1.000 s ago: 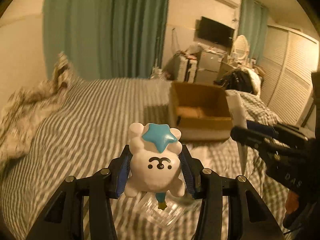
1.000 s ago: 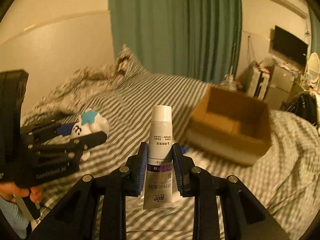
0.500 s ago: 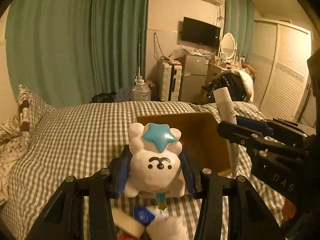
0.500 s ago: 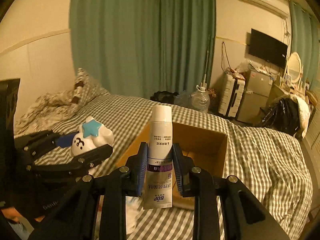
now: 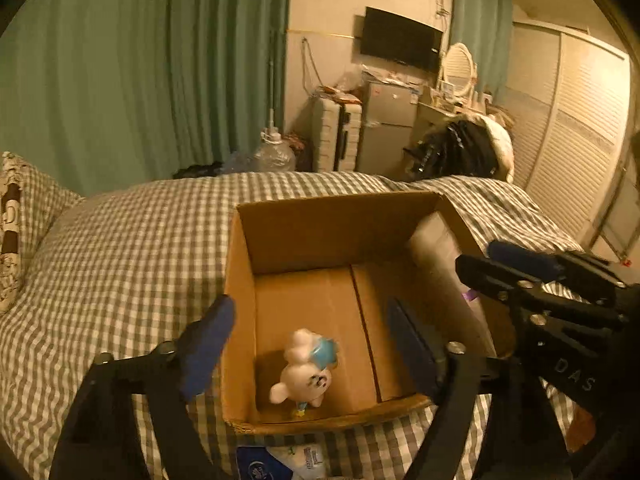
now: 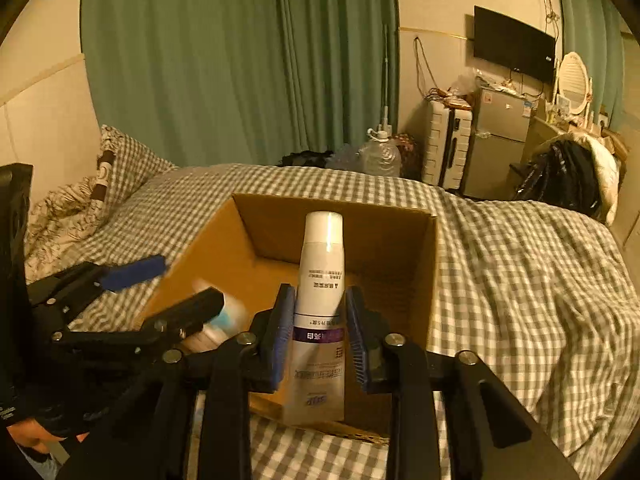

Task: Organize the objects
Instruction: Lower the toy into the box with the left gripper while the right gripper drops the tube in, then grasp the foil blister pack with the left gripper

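Note:
An open cardboard box [image 5: 328, 232] [image 6: 380, 232] stands on the checked bed. A white bear toy with a blue star [image 5: 304, 372] lies on its side on the box floor, near the front wall. My left gripper [image 5: 310, 308] [image 6: 168, 292] hangs over that corner, jaws wide and still opening, with nothing between them. In the right wrist view the toy [image 6: 224, 316] is a blur behind the left fingers. My right gripper [image 6: 320, 332] [image 5: 492, 264] is over the box's near right side. Its jaws are opening, and a white tube with a purple band [image 6: 322, 280] [image 5: 436, 256] stands upright between the pads, its lower end blurred.
Small packets [image 5: 280, 464] lie on the checked cover [image 5: 120, 260] just in front of the box. A pillow [image 6: 120, 168] and rumpled bedding sit at the left. Beyond the bed are a water jug [image 6: 380, 156], a suitcase [image 6: 444, 152] and a small fridge [image 6: 496, 136].
Both grippers have moved forward until they are over the box. The left jaws have spread and the bear toy has dropped onto the box floor. The right pads have parted slightly around the tube.

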### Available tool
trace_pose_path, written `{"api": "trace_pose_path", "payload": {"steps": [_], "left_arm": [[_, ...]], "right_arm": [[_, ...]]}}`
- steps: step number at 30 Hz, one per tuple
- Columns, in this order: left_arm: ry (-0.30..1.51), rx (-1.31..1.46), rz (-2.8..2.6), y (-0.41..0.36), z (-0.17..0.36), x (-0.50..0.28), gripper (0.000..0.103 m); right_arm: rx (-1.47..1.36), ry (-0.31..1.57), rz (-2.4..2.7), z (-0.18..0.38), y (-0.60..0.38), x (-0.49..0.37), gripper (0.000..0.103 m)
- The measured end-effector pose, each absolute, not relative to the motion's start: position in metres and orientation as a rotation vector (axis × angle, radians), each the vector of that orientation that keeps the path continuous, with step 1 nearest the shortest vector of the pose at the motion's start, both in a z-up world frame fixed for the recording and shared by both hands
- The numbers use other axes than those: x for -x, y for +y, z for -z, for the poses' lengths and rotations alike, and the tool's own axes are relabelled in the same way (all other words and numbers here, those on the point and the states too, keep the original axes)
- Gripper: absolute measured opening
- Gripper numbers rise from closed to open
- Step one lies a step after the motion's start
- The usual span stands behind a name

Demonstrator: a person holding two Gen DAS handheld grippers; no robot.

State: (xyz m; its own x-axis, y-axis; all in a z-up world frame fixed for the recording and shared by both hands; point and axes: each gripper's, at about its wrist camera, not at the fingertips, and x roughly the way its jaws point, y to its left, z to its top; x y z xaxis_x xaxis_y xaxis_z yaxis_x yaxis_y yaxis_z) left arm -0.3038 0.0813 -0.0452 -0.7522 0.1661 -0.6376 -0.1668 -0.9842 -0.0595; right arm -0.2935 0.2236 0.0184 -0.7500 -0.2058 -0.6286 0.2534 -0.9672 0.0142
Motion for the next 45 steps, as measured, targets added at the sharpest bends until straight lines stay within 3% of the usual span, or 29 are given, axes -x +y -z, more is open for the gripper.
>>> {"api": "trace_pose_path", "payload": {"steps": [2,4,12,20,30,37,45], "left_arm": [[-0.028,1.025,-2.79,0.075,0.038,0.299,0.093],[-0.035,1.012,-2.805,0.071,0.028,0.291,0.093],[0.07,0.894,-2.92,0.043,-0.026,0.227,0.102],[0.087,0.896,-2.974,-0.001,-0.038,0.142,0.103],[-0.108,1.102,-3.023,-0.035,0.047,0.09,0.103],[-0.023,1.363,-2.975,-0.027,0.131,0.096,0.103],[-0.087,1.533,-2.783,-0.008,0.191,0.103,0.103]], "right_arm": [[-0.928,0.111,2.774,-0.028,0.23,0.287,0.048],[-0.897,0.083,2.788,-0.041,0.236,0.279,0.06],[-0.761,0.108,2.84,-0.105,0.231,0.214,0.066],[-0.684,0.201,2.826,-0.137,0.209,0.127,0.089],[-0.791,0.23,2.776,-0.064,0.182,0.08,0.093],[-0.971,0.236,2.697,0.018,0.164,0.092,0.093],[-1.062,0.231,2.673,0.056,0.166,0.107,0.093]]}}
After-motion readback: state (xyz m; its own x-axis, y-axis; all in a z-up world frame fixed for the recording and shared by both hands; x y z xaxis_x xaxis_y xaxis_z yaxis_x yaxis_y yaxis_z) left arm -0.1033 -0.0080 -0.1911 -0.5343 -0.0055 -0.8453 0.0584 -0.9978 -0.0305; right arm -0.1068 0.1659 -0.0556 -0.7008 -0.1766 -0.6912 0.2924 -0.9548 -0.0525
